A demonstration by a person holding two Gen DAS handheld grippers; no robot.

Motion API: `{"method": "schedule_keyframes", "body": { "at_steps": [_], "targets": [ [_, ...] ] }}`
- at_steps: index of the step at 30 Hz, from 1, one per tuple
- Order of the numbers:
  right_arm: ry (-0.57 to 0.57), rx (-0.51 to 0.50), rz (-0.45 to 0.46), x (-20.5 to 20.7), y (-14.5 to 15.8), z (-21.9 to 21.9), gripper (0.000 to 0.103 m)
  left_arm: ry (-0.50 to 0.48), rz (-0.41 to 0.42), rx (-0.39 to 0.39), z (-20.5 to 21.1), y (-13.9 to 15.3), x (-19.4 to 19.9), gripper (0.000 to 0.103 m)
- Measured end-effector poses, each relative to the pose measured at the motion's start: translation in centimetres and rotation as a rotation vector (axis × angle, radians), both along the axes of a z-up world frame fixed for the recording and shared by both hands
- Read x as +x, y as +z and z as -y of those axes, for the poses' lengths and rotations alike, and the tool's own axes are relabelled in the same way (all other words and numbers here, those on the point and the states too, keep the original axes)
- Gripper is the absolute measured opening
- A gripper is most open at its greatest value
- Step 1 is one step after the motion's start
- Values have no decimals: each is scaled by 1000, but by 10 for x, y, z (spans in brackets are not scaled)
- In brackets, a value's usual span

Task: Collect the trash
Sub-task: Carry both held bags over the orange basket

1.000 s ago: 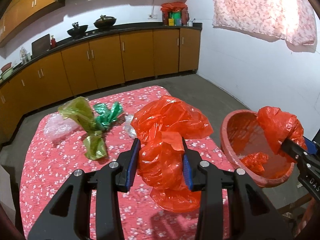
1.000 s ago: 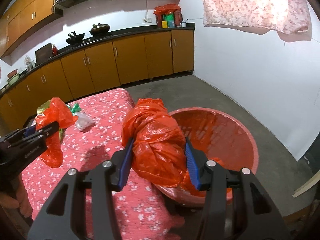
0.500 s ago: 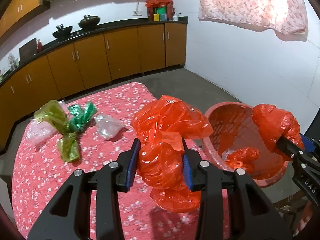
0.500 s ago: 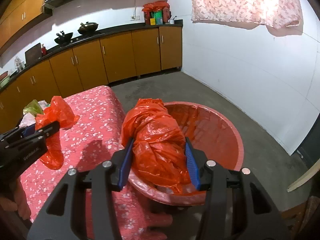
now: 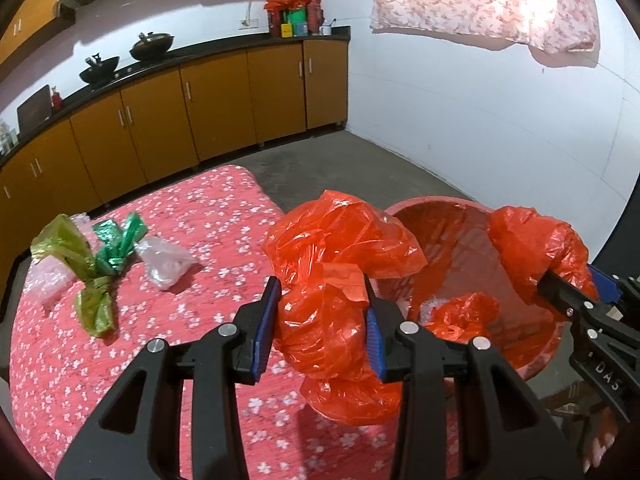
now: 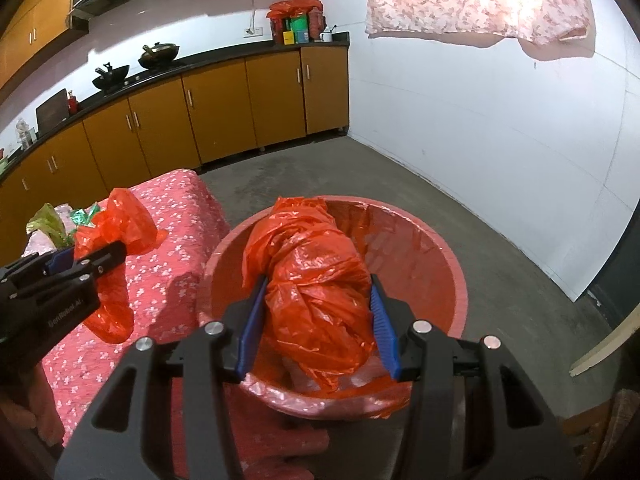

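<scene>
My left gripper [image 5: 320, 316] is shut on a crumpled red plastic bag [image 5: 340, 256] and holds it above the table's right edge, beside the red tub [image 5: 536, 356]. My right gripper [image 6: 316, 316] is shut on another red plastic bag [image 6: 316, 280] and holds it over the tub [image 6: 448, 264]; this gripper with its bag [image 5: 532, 252] also shows in the left wrist view. A small red bag [image 5: 464, 316] lies inside the tub. A yellow-green bag [image 5: 76, 264], a green bag [image 5: 118, 244] and a clear bag [image 5: 164, 264] lie on the table.
The table has a red flowered cloth [image 5: 120, 360]. Brown cabinets [image 5: 216, 112] with a dark counter run along the back wall. The floor [image 6: 500, 248] is bare concrete, with a white wall to the right. A pink clear bag [image 5: 44, 284] lies at the table's left edge.
Both grippers have moved right with their bags. The right gripper's bag now hangs over the tub's middle, and the left gripper's bag has come close to the tub's rim.
</scene>
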State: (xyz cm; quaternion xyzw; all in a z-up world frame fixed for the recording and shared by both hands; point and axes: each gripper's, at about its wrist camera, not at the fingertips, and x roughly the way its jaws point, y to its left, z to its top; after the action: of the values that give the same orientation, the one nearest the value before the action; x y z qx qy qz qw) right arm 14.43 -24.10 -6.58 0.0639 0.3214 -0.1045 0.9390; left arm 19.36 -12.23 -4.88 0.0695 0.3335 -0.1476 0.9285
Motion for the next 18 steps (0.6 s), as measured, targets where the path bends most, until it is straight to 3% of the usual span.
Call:
{"method": "schedule_keyframes", "body": {
  "at_steps": [18],
  "targets": [
    [-75, 17, -11, 10, -16, 41, 48, -104, -27, 9, 58, -13, 7, 39]
  ]
}}
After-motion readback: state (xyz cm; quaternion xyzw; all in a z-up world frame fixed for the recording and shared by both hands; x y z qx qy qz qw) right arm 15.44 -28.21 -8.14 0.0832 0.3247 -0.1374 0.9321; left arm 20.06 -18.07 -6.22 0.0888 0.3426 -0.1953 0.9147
